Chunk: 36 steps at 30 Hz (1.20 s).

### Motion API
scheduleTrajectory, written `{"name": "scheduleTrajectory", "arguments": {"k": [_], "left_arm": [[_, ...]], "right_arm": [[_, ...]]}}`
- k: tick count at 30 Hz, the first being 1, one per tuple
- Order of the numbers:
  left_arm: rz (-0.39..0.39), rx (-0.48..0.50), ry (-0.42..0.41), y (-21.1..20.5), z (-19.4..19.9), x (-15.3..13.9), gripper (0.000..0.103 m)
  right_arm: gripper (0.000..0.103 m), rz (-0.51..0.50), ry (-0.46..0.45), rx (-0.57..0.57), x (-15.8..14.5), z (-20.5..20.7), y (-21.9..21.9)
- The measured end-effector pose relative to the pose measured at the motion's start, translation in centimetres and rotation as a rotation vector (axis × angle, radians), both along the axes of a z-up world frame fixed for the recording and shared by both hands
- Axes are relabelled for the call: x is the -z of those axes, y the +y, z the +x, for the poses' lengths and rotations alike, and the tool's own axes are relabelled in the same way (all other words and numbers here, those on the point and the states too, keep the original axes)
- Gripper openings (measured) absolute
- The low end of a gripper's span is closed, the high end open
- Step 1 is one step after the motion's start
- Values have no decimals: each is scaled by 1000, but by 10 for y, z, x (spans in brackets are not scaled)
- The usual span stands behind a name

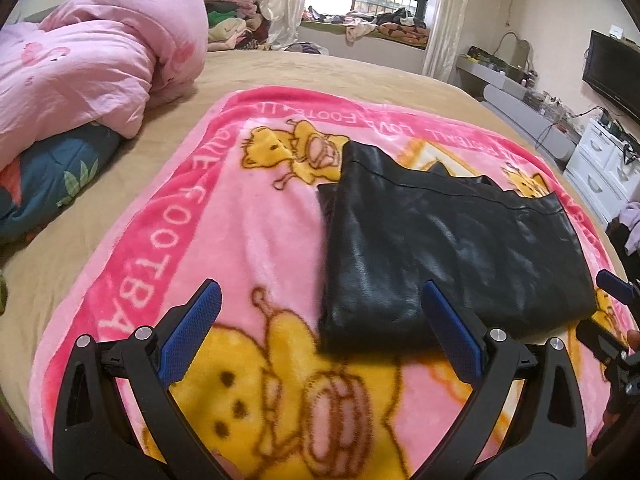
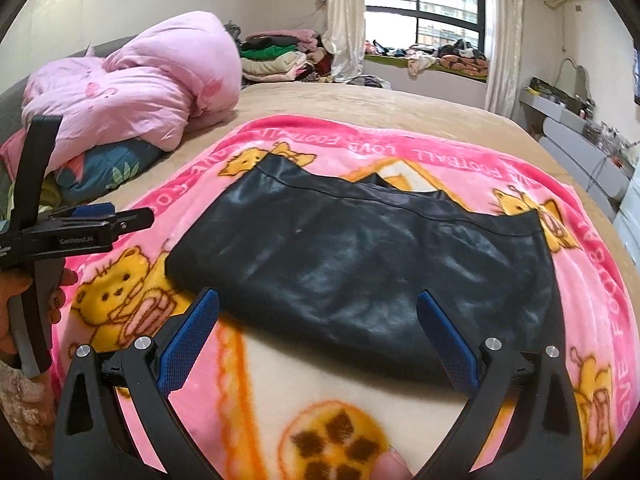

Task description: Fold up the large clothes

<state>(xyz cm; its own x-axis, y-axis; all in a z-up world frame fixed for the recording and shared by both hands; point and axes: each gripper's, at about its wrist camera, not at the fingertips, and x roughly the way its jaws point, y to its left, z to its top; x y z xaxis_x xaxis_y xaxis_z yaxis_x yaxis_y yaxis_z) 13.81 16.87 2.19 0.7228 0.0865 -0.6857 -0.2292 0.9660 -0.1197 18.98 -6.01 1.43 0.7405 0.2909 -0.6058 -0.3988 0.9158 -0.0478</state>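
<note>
A black leather garment [image 1: 440, 240] lies folded into a flat rectangle on a pink cartoon blanket [image 1: 224, 216]. It also shows in the right wrist view [image 2: 360, 256], on the same blanket [image 2: 592, 280]. My left gripper [image 1: 320, 296] is open and empty, hovering just in front of the garment's near left corner. My right gripper [image 2: 318, 302] is open and empty, hovering over the garment's near edge. The right gripper's tip shows at the right edge of the left wrist view [image 1: 616, 288]. The left gripper shows at the left of the right wrist view [image 2: 100, 220].
The blanket lies on a tan bed [image 1: 280, 68]. A pink duvet [image 1: 100, 68] is bunched on a dark floral quilt [image 1: 52, 184] at the far left. Piles of clothes [image 2: 280, 56] sit by the window. A white dresser [image 1: 600, 168] and a TV [image 1: 612, 68] stand at the right.
</note>
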Motion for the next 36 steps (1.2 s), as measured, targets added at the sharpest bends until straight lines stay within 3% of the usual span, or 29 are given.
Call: {"name": "scheduleTrajectory", "arguments": {"k": [12,16,19,20,23,26,30,32,36], "left_arm": [[-17,-45,30,21,7,10,94],[-29,-51,45,26,12,16,94],[-44,-47,61,27,19,23,94],[-48,-44,66,27,22,26,94],[-75,-25,85,25,32,35,94],[-118,5,107,21,46,46,94],[-184,39,146,13,67,64,94],[-224,47,151,10,74,71,94],[-275,70,147,7,83,78,94]], "right_arm": [[98,-76,15,-101,21,10,54],[96,-69,18,35,26,29,42],[76,-93,56,187,38,53,21],[76,-92,85,211,45,59,14],[76,-56,205,232,71,77,-2],[76,-1,252,217,84,84,-13],[75,-4,278,199,77,86,-14],[69,44,259,190,59,90,-17],[56,43,183,238,32,117,-24]]}}
